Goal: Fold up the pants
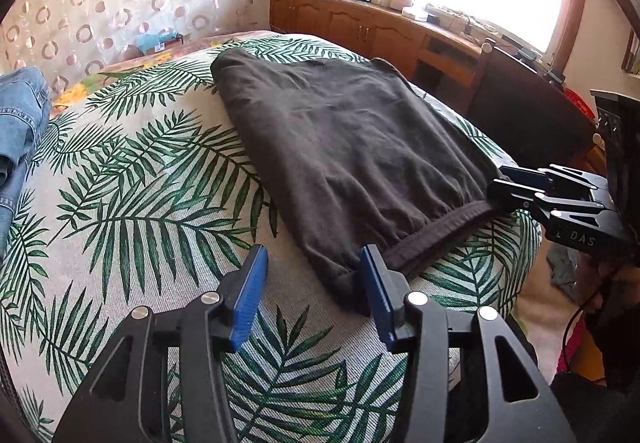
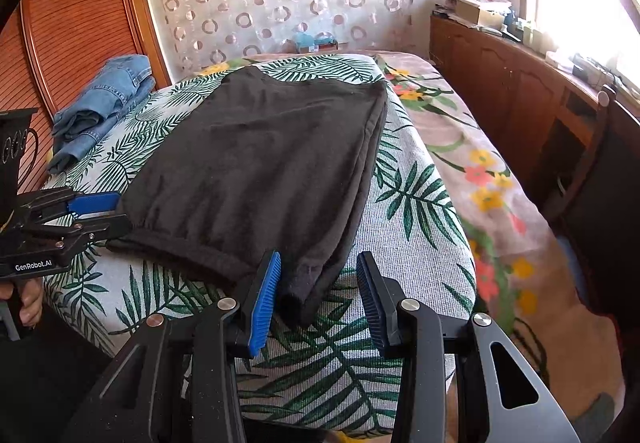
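Observation:
Dark brown pants (image 1: pixel 344 147) lie folded lengthwise on the palm-leaf bedspread (image 1: pixel 132 203), waistband toward me; they also show in the right wrist view (image 2: pixel 260 171). My left gripper (image 1: pixel 316 263) is open, just off the waistband's left corner, its right finger touching the cloth. My right gripper (image 2: pixel 318 271) is open, its blue pads either side of the waistband's right corner. Each gripper shows in the other's view: the right one (image 1: pixel 516 183) at the waistband's far end, the left one (image 2: pixel 104 211) at the left corner.
Folded blue jeans (image 2: pixel 100 103) lie at the bed's left side. A floral sheet (image 2: pixel 480 179) covers the right part of the bed. A wooden cabinet (image 2: pixel 512 83) with clutter runs under the window, and a dark chair (image 1: pixel 532 111) stands beside the bed.

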The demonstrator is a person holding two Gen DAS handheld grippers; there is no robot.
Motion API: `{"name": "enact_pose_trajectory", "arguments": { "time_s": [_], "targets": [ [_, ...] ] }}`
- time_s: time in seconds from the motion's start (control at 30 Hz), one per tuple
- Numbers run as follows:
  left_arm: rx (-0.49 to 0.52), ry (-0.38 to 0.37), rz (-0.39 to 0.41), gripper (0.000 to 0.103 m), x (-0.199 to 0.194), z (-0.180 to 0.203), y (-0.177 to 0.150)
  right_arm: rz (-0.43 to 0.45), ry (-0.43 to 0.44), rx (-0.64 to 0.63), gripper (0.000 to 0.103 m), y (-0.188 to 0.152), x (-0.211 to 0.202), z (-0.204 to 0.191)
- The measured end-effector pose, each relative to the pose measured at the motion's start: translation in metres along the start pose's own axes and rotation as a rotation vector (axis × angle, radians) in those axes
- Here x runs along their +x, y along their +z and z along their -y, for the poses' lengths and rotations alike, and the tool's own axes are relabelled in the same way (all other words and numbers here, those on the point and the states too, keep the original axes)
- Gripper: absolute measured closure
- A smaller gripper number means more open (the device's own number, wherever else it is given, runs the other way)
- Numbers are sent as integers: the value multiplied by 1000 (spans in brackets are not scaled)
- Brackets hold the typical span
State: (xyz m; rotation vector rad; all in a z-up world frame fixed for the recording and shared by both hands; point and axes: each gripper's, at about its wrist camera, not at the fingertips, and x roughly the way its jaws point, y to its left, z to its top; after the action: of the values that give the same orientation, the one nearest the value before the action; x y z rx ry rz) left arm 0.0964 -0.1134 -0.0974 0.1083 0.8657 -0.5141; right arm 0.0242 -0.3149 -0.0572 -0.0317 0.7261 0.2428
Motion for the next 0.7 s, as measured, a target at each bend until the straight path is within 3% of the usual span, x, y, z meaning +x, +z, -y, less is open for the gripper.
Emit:
{"name": "enact_pose_trajectory", "arguments": {
  "time_s": [0.33, 0.7],
  "targets": [
    [7, 9, -8, 53, 4, 0, 4, -4, 3, 2, 62, 1, 1, 0],
    [-20, -59, -5, 54, 2, -3, 2, -31, 43, 6, 74, 3, 0, 1]
  ]
}}
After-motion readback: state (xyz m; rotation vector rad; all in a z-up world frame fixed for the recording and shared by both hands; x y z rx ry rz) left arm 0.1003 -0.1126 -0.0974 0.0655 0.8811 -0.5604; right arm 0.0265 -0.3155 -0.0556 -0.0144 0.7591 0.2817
